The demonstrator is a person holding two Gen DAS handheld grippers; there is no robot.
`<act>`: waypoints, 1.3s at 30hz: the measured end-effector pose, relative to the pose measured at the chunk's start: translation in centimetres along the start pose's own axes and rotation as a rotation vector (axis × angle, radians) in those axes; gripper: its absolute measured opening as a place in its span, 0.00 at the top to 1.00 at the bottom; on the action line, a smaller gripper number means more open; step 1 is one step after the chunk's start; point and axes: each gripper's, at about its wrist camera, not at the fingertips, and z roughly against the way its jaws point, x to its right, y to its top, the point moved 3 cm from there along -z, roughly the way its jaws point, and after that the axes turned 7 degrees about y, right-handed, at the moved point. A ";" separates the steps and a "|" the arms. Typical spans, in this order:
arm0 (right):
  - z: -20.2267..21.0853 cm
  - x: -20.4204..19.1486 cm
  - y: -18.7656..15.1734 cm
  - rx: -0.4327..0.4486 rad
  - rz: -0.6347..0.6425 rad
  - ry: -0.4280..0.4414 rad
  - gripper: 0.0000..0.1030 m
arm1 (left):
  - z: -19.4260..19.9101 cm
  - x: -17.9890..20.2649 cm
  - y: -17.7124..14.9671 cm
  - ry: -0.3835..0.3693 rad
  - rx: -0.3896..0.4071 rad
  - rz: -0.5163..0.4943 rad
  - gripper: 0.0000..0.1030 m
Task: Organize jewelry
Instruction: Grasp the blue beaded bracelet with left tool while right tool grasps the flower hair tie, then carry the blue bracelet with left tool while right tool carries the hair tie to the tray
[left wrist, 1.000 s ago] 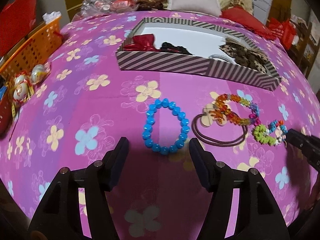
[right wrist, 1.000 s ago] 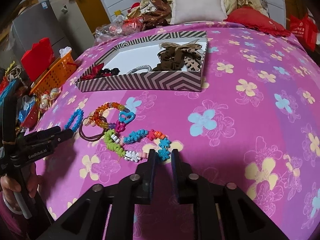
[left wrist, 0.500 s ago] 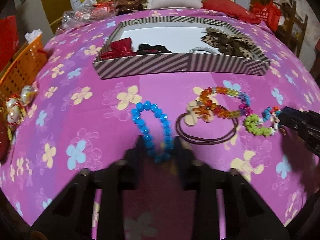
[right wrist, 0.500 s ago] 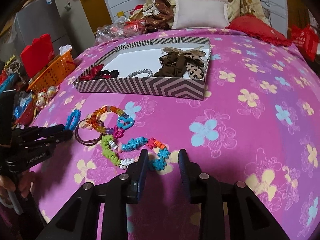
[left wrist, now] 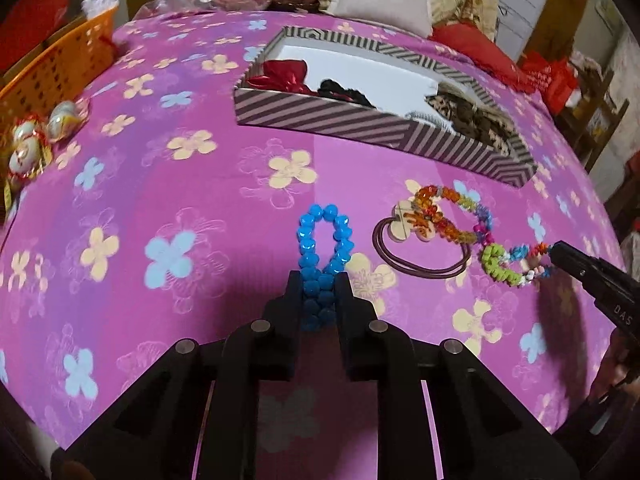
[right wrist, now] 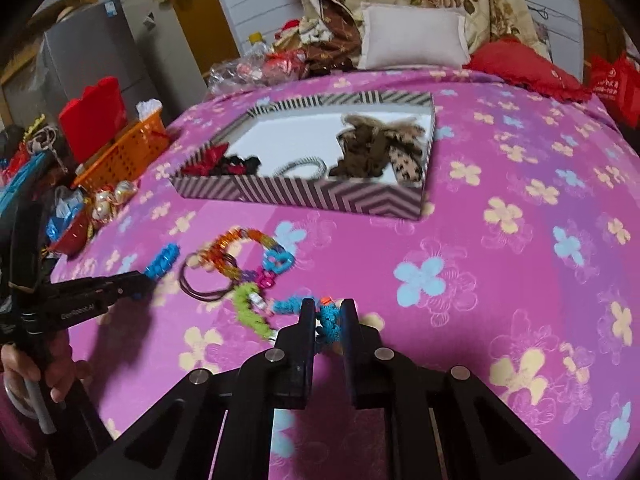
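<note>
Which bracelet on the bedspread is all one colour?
The blue bead bracelet, pinched in the closing left hand-held gripper; the other bracelets are multicoloured.

Left wrist view: close above the bed (left wrist: pixel 192 184), tilted down, facing the striped box (left wrist: pixel 360 124). Right wrist view: same low pitch, from the box's other side (fisheye, both). Shared: striped box (right wrist: pixel 320 196), pink floral bedspread (right wrist: pixel 500 260), orange basket (right wrist: pixel 124 152).
</note>
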 end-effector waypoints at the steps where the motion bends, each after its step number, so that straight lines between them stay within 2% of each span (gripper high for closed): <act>1: 0.3 -0.2 0.3 0.007 0.002 0.006 0.89 | 0.2 -0.1 0.1 -0.008 0.002 0.006 0.86; 7: 2.4 -1.8 2.0 0.054 0.016 0.047 0.89 | 2.8 -0.2 0.9 -0.032 0.040 0.017 0.86; 20: 4.5 -3.9 5.2 0.094 0.096 0.039 0.89 | 7.0 -0.2 4.3 -0.069 0.109 0.019 0.86; 28: 4.8 -4.8 7.6 0.113 0.132 0.036 0.89 | 8.2 0.4 6.9 -0.036 0.153 0.006 0.86; 39: 4.1 -5.2 9.6 0.121 0.150 0.038 0.89 | 7.9 1.6 9.5 -0.002 0.178 -0.025 0.86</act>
